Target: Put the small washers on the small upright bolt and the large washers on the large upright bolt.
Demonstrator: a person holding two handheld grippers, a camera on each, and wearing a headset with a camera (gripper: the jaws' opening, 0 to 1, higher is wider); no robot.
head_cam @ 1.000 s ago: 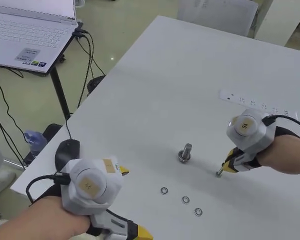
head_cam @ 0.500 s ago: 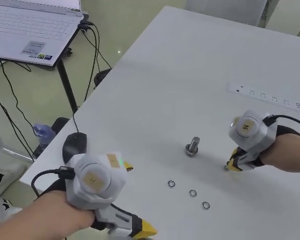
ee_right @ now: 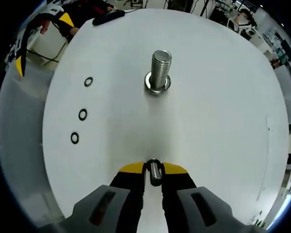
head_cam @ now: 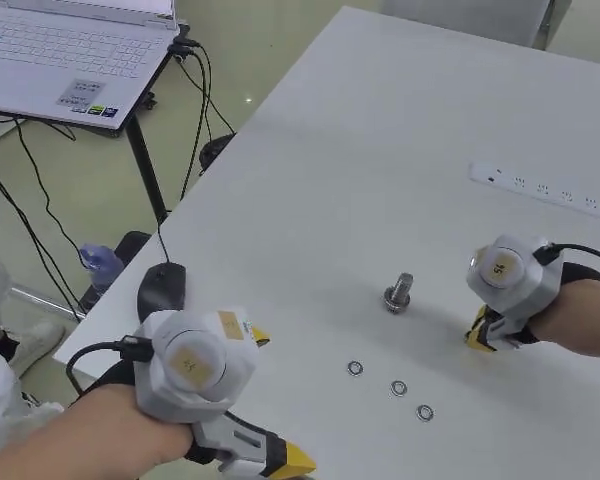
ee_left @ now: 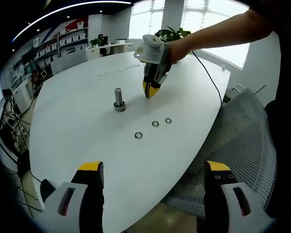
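— Three washers [head_cam: 399, 387] lie loose in a row on the white table [head_cam: 380, 150], near the large bolt [head_cam: 399, 293], which stands upright. A laptop [head_cam: 70, 50] sits on a stand off to the side, a mouse [head_cam: 160, 290] at the table's edge, a power strip [head_cam: 550, 190] further back.
— And the right gripper [head_cam: 482, 335]?
— Tip down at the table, beside that bolt. In the left gripper view, the left gripper [ee_left: 154, 167] gapes wide over the near edge, holding nothing. A mesh chair [ee_left: 247, 141] is close by, with windows [ee_left: 203, 19] and shelving [ee_left: 72, 34] behind.
— The right gripper view?
— Jaws pinched tight on the small bolt [ee_right: 154, 172], down at the tabletop, with the large bolt ahead and the washers well off to the left
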